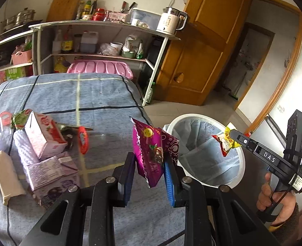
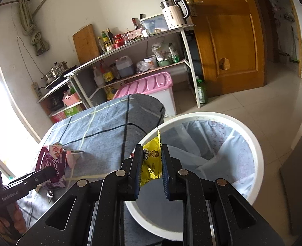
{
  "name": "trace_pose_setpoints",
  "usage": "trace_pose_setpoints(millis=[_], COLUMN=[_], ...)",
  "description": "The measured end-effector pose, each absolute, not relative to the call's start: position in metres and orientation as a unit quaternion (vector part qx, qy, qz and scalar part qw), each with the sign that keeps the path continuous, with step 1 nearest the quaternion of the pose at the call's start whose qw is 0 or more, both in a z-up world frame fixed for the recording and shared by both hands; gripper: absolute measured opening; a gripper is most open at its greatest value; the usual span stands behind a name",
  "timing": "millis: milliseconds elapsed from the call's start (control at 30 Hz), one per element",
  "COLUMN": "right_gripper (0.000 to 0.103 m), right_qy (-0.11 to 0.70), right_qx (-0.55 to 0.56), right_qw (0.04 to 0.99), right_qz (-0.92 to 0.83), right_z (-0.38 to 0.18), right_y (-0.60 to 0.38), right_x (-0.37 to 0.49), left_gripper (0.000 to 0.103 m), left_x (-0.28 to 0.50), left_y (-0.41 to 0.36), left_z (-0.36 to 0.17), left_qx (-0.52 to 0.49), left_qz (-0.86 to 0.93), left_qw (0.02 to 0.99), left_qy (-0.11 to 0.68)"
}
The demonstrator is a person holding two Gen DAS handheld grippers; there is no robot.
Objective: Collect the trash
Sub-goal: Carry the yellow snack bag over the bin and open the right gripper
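Jaws of the left gripper (image 1: pixel 149 164) are clamped on a purple snack wrapper (image 1: pixel 151 153), held above the bench edge at about 9 o'clock from the white bin (image 1: pixel 241 164); jaws of the right gripper (image 2: pixel 151 170) pinch a yellow snack packet (image 2: pixel 152 162), which hangs over the bin's near rim, at about 8 o'clock of its opening. The bin's blue liner (image 2: pixel 218 147) looks bare as far as the views reach, so by this reading nothing has landed yet, and these 2 pieces would be the first drops. Plenty is left on the cloth-covered bench (image 1: pixel 101 94): a pink carton (image 1: pixel 44 135), a purple carton (image 1: pixel 48 172), a tan packet (image 1: pixel 7 176), white padded wrap (image 1: pixel 24 149), a red ring-shaped piece (image 1: pixel 83 139) and a green-printed wrapper (image 1: pixel 19 119), all clustered toward 9 o'clock of the left gripper. The task seems at an early stage.
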State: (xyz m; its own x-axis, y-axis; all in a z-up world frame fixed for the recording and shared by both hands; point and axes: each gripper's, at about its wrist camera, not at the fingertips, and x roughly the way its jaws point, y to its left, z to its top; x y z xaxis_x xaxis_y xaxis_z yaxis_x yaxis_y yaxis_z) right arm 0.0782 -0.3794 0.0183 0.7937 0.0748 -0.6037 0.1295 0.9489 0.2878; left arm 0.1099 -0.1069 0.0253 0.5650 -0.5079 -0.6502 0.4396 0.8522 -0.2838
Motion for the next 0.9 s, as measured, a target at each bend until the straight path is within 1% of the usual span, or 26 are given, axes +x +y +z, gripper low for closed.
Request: trace_pose_setpoints(millis=[267, 533, 633, 667, 700, 733, 767, 800, 900], right_gripper=[0.018, 0.019, 0.019, 0.02, 0.023, 0.031, 0.037, 0.046, 0.046], right_qy=[0.355, 0.378, 0.39, 0.39, 0.39, 0.389, 0.387, 0.386, 0.381], right_qx=[0.142, 0.129, 0.129, 0.127, 0.125, 0.123, 0.124, 0.125, 0.131], right_qw=[0.922, 0.913, 0.909, 0.908, 0.909, 0.909, 0.91, 0.911, 0.912], right_qz=[-0.058, -0.081, -0.078, -0.08, -0.081, -0.08, -0.078, -0.076, -0.078], right_z=[-0.005, -0.022, -0.027, -0.027, -0.027, -0.026, -0.026, -0.025, -0.022], right_y=[-0.411, -0.429, -0.431, -0.431, -0.43, -0.43, -0.429, -0.429, -0.429], right_x=[0.084, 0.088, 0.09, 0.089, 0.089, 0.088, 0.087, 0.086, 0.083], left_gripper=[0.028, 0.028, 0.033, 0.036, 0.04, 0.043, 0.05, 0.054, 0.055], left_x=[0.126, 0.139, 0.142, 0.143, 0.143, 0.143, 0.143, 0.142, 0.142], left_y=[-0.181, -0.227, -0.233, -0.234, -0.236, -0.236, -0.237, -0.236, -0.23], left_z=[0.009, -0.018, -0.024, -0.026, -0.027, -0.027, -0.028, -0.027, -0.025], left_qx=[-0.011, 0.007, 0.018, 0.018, 0.016, 0.015, 0.015, 0.013, 0.006], left_qz=[-0.32, -0.342, -0.336, -0.336, -0.338, -0.34, -0.338, -0.336, -0.33], left_qw=[0.855, 0.83, 0.829, 0.828, 0.827, 0.826, 0.827, 0.828, 0.831], left_qy=[0.407, 0.44, 0.446, 0.448, 0.449, 0.449, 0.448, 0.448, 0.448])
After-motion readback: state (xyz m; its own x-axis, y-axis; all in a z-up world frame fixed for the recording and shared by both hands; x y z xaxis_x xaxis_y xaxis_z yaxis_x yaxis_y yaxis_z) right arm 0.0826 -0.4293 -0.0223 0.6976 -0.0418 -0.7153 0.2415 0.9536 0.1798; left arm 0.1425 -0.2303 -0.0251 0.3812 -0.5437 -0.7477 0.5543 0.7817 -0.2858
